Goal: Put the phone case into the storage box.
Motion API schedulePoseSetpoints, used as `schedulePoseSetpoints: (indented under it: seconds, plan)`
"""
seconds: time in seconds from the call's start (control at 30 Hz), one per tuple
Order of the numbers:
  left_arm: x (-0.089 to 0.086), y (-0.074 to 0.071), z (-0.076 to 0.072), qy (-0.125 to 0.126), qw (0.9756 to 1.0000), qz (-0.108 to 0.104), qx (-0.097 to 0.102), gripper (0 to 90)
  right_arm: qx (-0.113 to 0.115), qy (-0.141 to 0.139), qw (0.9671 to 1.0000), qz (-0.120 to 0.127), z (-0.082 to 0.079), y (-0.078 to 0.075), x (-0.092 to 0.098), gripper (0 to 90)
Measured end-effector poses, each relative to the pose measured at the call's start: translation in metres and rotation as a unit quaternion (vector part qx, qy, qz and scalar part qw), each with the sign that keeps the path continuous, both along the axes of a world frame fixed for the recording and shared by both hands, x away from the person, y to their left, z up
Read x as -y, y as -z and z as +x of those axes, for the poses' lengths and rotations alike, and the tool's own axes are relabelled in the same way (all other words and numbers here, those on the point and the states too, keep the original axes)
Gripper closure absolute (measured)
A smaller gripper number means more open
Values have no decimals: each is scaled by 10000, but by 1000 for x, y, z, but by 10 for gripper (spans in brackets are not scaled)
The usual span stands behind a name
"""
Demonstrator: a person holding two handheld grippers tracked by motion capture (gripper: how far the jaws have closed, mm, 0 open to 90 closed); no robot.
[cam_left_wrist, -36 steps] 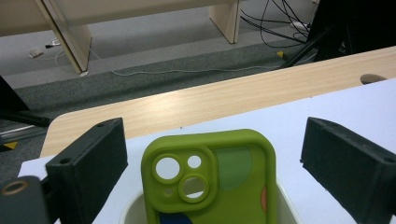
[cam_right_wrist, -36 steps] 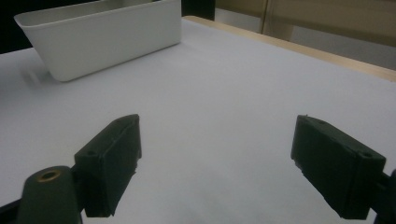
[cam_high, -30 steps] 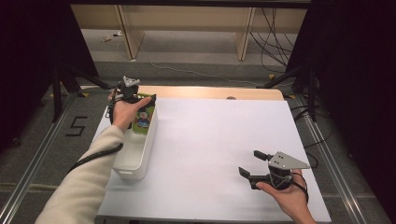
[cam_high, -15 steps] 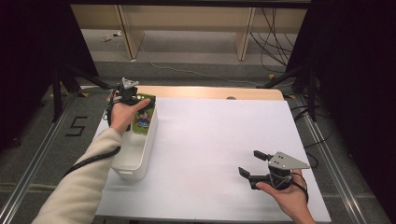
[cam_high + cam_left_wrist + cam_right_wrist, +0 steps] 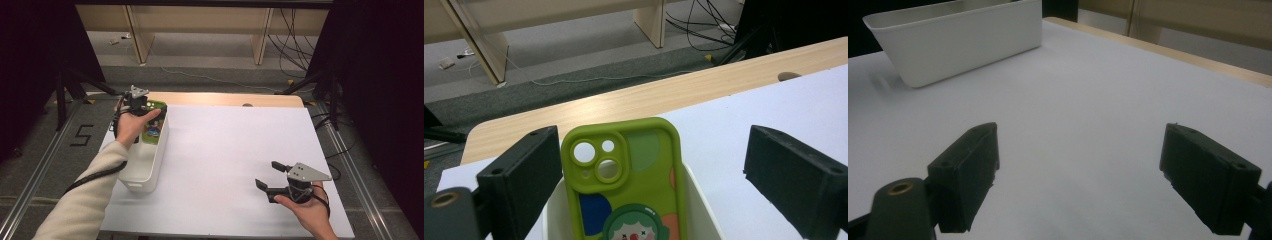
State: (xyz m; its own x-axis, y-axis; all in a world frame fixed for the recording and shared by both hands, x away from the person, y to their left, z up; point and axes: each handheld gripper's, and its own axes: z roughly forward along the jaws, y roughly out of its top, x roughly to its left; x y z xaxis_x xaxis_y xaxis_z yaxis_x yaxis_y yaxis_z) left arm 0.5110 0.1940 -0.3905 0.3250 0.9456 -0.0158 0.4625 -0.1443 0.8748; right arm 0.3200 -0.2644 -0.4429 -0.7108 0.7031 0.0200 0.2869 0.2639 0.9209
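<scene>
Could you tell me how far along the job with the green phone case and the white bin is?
Done: the green phone case stands upright at the far end of the white bin. In hand: the left gripper straddles it, its jaws just been closing, a clear gap on one side. Left: withdrawing. The right gripper rests open on the white table.

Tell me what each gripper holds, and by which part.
Nothing is gripped. The green phone case stands in the white bin between the jaws of the left gripper, which have just been closing; one jaw stands clear. The right gripper is empty.
</scene>
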Motion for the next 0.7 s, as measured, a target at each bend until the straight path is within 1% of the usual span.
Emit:
schedulePoseSetpoints:
  seconds: [0.33,0.4,0.53,0.6,0.63,0.7]
  plan:
    - [-1,-1,-13,148,9998,-124,-19,88,2,-3,10000,3,0,0,0,172]
    - [-2,-1,-17,171,9998,-100,-15,91,3,-1,10000,2,0,0,0,172]
    - [-4,-1,-24,203,9997,-121,3,95,-17,7,10000,16,0,0,0,172]
    - [-5,-1,-28,235,9996,-147,-13,98,-17,8,10000,-9,0,0,0,172]
    - [-6,0,-30,247,9995,-194,-6,99,1,5,10000,4,0,0,0,172]
    - [-6,-1,-34,288,9994,-165,14,101,1,7,10000,10,0,0,0,172]
